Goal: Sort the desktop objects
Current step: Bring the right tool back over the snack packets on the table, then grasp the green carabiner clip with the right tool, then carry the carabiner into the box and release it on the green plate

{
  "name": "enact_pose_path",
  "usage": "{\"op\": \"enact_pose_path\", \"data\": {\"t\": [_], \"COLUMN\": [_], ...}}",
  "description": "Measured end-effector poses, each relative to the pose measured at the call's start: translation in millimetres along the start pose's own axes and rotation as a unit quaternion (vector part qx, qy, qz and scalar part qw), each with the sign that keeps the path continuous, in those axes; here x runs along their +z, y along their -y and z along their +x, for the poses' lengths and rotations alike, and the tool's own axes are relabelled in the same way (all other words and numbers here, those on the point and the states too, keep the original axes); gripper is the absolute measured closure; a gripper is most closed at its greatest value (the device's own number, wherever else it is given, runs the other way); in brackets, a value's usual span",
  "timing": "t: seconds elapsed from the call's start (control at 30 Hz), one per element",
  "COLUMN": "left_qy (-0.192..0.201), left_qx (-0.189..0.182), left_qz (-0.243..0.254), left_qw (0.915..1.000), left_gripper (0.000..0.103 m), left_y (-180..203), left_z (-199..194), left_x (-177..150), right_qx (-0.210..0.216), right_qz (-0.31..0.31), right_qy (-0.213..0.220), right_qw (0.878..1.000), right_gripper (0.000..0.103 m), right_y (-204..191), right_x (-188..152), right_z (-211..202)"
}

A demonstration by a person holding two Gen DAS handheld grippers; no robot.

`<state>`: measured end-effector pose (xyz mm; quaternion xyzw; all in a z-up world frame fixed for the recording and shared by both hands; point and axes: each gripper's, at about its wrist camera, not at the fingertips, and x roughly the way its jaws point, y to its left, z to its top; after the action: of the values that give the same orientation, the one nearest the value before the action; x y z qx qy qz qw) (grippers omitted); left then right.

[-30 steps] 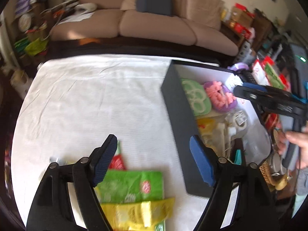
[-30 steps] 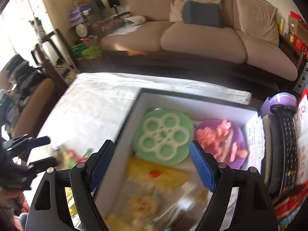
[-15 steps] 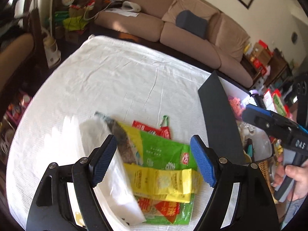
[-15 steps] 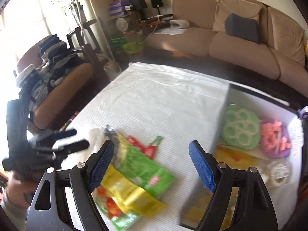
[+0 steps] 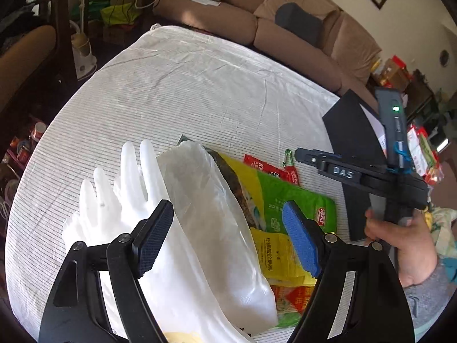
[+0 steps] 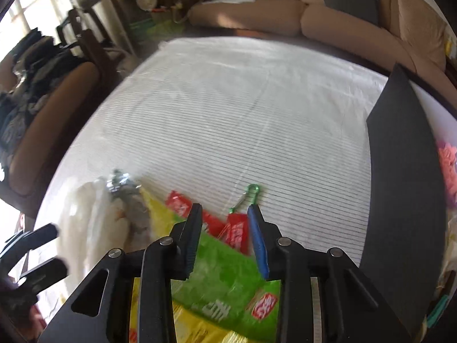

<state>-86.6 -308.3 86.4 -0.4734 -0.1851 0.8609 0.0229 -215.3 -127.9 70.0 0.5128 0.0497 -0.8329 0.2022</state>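
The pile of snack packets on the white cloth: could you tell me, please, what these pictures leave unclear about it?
- Green foil packet: print blurred in the right wrist view.
- Yellow packet: partly hidden under the translucent plastic bag in the left wrist view.
- Red sachets: partly behind the right gripper, whose jaws have just been closing; contact cannot be told.
- Black box: contents cut off.

On the counter lie one white glove, one clear plastic bag, one green packet, one yellow packet, two red sachets, one green carabiner and one black box.
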Motion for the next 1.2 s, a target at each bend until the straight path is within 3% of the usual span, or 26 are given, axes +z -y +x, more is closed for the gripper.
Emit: {"op": "enact_pose_path", "data": {"t": [0.13,0.37,0.43,0.5,0.6,0.93,1.2], "left_qy": [-0.005,-0.010,-0.009,-0.010,-0.009,-0.008,0.001], "left_qx": [0.012,-0.004,-0.009,-0.009,-0.015,-0.025,-0.046], "left_qz": [0.014,0.020,0.017,0.016,0.013,0.005,0.043], "left_qw": [0.9998,0.9997,0.9998,0.9998,0.9998,0.9996,0.9980], "left_gripper": [0.026,0.026,0.026,0.026,0.026,0.026,0.026], "left_y": [6.4,16.2,16.4,17.5,18.9,22.4,54.9], "left_z": [3.1,4.6,3.9,3.6,2.9,6.2,5.7], "left_x": [0.9,4.4,5.6,6.5,7.7,13.3,9.1], "right_qx": [-0.038,-0.070,-0.070,-0.066,-0.060,-0.023,0.008], "right_qz": [0.018,0.010,0.007,-0.002,-0.012,0.014,0.012], "right_qy": [-0.021,-0.037,-0.035,-0.032,-0.034,0.021,0.078], "right_qw": [0.999,0.997,0.997,0.997,0.998,0.999,0.997], "right_gripper": [0.069,0.070,0.074,0.090,0.090,0.090,0.090], "right_y": [7.2,4.8,3.8,2.1,-1.5,12.8,25.0], "right_x": [10.2,12.1,12.0,11.7,11.8,30.8,42.6], "right_z": [33.5,57.8,58.5,58.1,57.6,5.7,-77.4]}}
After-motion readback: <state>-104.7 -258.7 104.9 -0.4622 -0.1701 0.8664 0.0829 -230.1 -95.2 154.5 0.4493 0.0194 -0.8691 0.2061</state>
